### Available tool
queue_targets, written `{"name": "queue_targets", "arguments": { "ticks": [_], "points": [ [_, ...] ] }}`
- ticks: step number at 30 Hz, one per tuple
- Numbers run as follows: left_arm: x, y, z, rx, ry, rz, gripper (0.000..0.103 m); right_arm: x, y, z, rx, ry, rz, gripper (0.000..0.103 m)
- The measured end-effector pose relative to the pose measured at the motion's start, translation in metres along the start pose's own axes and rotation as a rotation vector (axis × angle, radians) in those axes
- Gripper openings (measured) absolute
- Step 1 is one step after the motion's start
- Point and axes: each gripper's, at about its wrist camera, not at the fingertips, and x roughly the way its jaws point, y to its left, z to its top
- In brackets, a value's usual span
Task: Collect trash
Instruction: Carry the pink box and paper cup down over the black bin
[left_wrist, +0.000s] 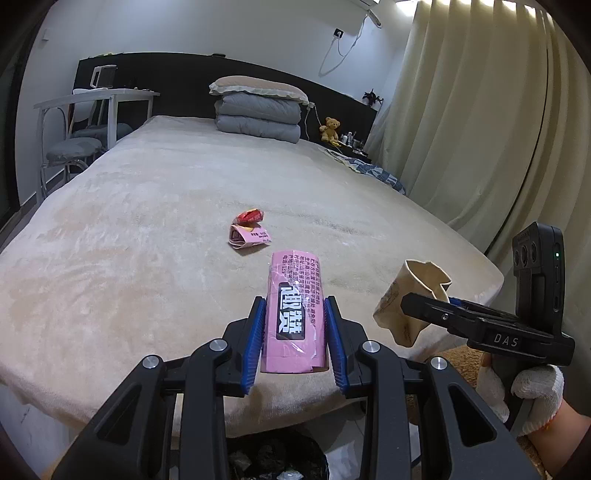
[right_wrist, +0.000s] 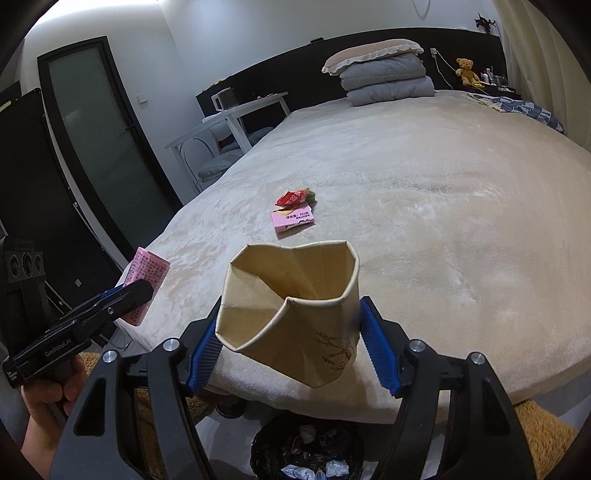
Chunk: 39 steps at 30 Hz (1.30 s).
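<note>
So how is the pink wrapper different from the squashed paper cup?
The pink wrapper is flat and long with printed writing; the paper cup is tan, hollow and crumpled, with a small plant drawing. The wrapper sits in the left gripper, the cup in the right gripper, whose jaws stand wider. Both are trash held up near the bed's edge, above the bin.
</note>
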Motion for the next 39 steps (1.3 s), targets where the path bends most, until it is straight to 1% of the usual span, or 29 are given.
{"name": "queue_targets", "arguments": {
  "ticks": [11, 21, 28, 36, 39],
  "points": [
    [-0.018, -0.016, -0.035, 0.021, 0.031, 0.005, 0.03, -0.016, 0.02, -0.033, -0.019, 0.018, 0.022, 0.069],
    [-0.025, -0.024, -0.06, 0.025, 0.085, 0.02, 0.03, -0.017, 0.026, -0.046, 0.003, 0.052, 0.04, 0.069],
    [-0.023, -0.026, -0.075, 0.009, 0.144, 0.042, 0.03, -0.005, 0.024, -0.056, 0.047, 0.13, 0.055, 0.069],
    [-0.017, -0.021, -0.091, -0.025, 0.229, 0.054, 0.03, 0.015, 0.016, -0.073, 0.157, 0.25, 0.128, 0.069],
    [-0.012, -0.017, -0.096, -0.051, 0.271, 0.067, 0.03, 0.025, 0.013, -0.078, 0.191, 0.305, 0.137, 0.069]
  ]
}}
